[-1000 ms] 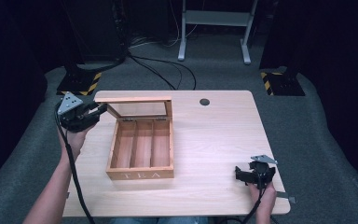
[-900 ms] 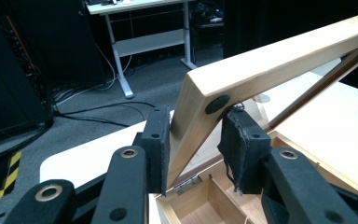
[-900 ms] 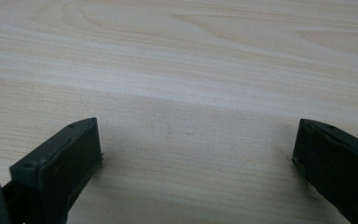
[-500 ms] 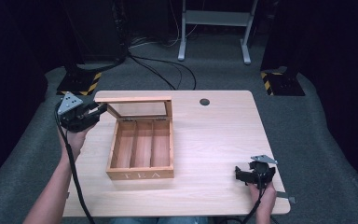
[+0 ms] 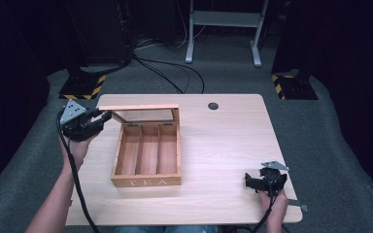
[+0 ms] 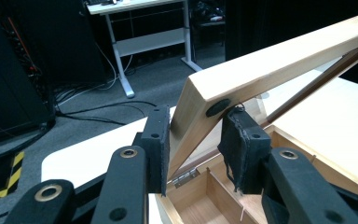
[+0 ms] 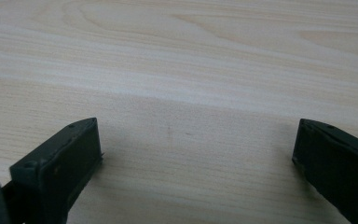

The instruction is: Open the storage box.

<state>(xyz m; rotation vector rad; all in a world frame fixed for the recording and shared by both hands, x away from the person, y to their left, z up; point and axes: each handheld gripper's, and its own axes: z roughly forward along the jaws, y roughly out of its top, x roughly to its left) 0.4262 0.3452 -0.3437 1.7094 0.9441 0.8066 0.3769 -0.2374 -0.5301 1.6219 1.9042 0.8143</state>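
Lid [image 6: 279, 60] corner clamped in left gripper [image 6: 193, 140]; right gripper [image 7: 196, 154] open over bare table [image 5: 223, 145]

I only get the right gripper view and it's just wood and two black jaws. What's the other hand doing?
Observer: The left gripper is shut on the lid of a wooden tea box, at the lid's corner.
Operator: Is the box open?
Observer: Yes, the lid stands tilted up over the box, and the three compartments inside look empty.
Operator: Where's my gripper then?
Observer: The right gripper sits near the table's front right corner, jaws open, well apart from the box.
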